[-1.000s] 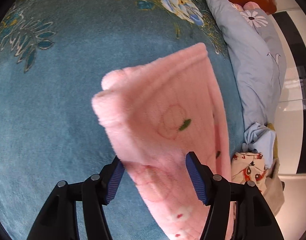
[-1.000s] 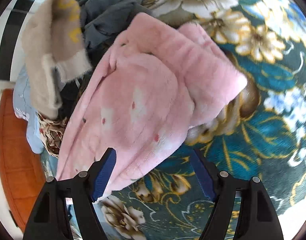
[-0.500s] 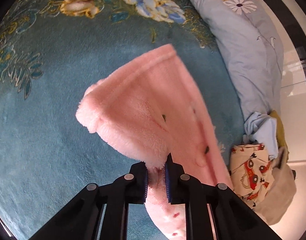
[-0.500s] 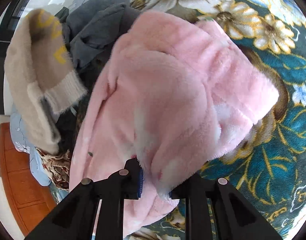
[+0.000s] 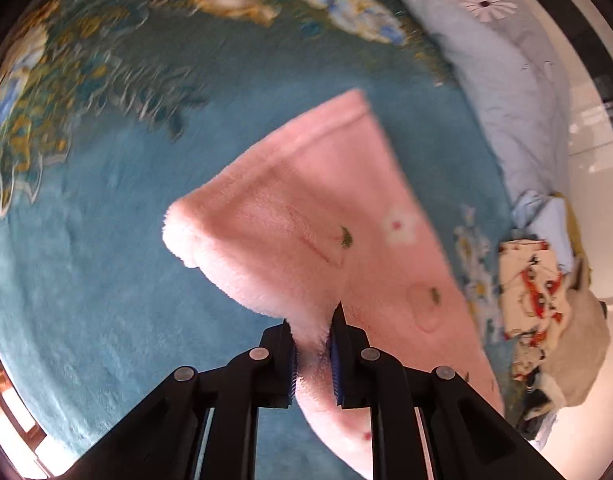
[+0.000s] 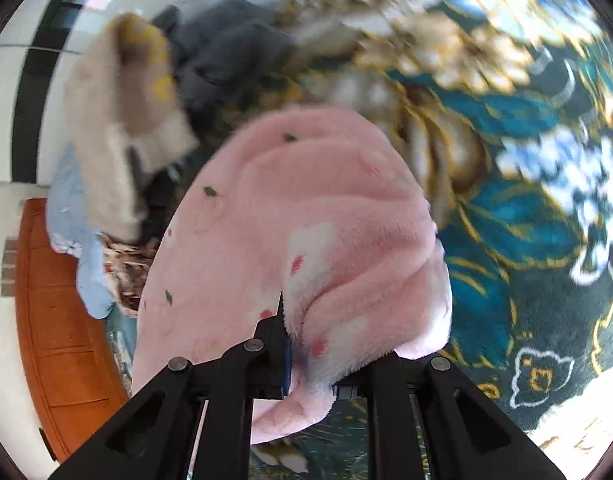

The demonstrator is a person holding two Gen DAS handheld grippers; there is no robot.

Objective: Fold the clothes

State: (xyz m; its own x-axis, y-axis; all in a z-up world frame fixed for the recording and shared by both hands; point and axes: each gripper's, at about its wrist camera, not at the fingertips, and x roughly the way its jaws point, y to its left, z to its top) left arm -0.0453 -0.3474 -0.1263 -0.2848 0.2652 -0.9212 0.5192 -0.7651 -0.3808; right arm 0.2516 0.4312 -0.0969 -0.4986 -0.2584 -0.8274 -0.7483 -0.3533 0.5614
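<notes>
Teal carpet-like cloth with gold and blue flowers [image 5: 86, 280] fills most of both views, and the clothes lie on it. From my left gripper [image 5: 312, 354] I see its two black fingers drawn together on a fold of the pink fleece garment [image 5: 318, 216], with the blue pads pressing into the pile from either side; the cloth rises from there to a stitched hem on the far side and hangs off past the near right of the frame. Only this view gives me the pale blue quilt with a daisy print [image 5: 502, 80] along the far right, and a cream garment with red cartoon figures [image 5: 526, 284] beside a beige one at the right edge. From my right gripper [image 6: 308, 364] the same pink fleece garment [image 6: 306, 216] bulges up in a rounded heap directly ahead; the jaws are closing on it, the left pad is buried in the pile and the right finger is mostly hidden under the draped edge. Only this view shows me the heap at the far left: a beige fuzzy garment with yellow marks [image 6: 122, 128] lying against a dark grey garment [image 6: 226, 48], and an orange wooden panel [image 6: 62, 320] along the left edge. The background flowers are blurred in both views.
</notes>
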